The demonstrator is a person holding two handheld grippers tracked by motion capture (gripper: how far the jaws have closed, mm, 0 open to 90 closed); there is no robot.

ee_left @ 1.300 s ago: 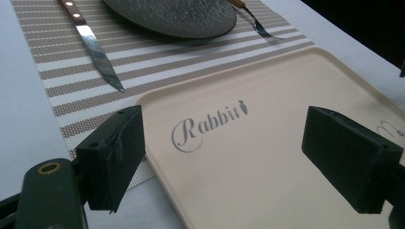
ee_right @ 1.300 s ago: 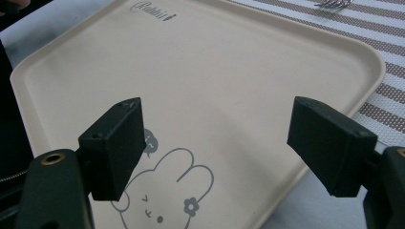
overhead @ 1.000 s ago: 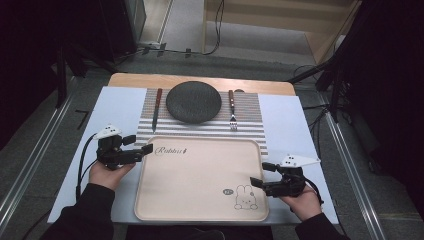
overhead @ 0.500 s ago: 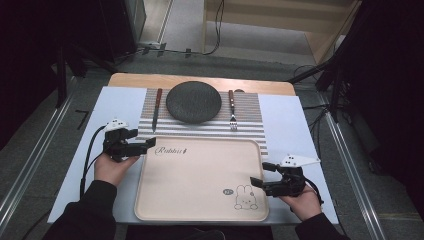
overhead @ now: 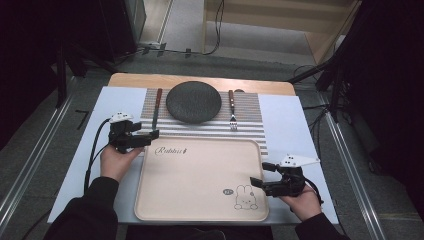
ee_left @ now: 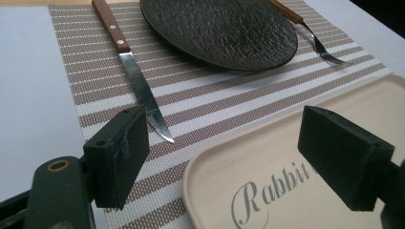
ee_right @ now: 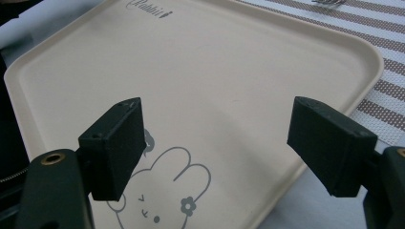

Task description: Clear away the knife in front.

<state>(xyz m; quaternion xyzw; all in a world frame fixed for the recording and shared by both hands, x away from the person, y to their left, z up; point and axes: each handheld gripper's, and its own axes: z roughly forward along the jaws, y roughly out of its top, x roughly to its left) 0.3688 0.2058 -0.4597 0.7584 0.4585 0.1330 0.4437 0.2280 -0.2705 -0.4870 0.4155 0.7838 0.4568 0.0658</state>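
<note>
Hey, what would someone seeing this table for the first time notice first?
Probably the beige rabbit tray at the table's near edge, with the left gripper open at its far left corner and the right gripper open at its near right corner. Behind it, a dark plate sits between knife and fork on a striped placemat.

Beige tray (overhead: 200, 175) carries the one readable text: "Rabbit" in grey script, at its far-left corner (overhead: 170, 150); the left gripper view shows "Rabbit" cut off by the tong (ee_left: 272, 193), the right gripper view shows it small and partly blurred at the top edge (ee_right: 147, 8). A small round grey mark sits above the rabbit drawing (overhead: 245, 197) near the tray's near-right corner; its characters are too small to read.
</note>
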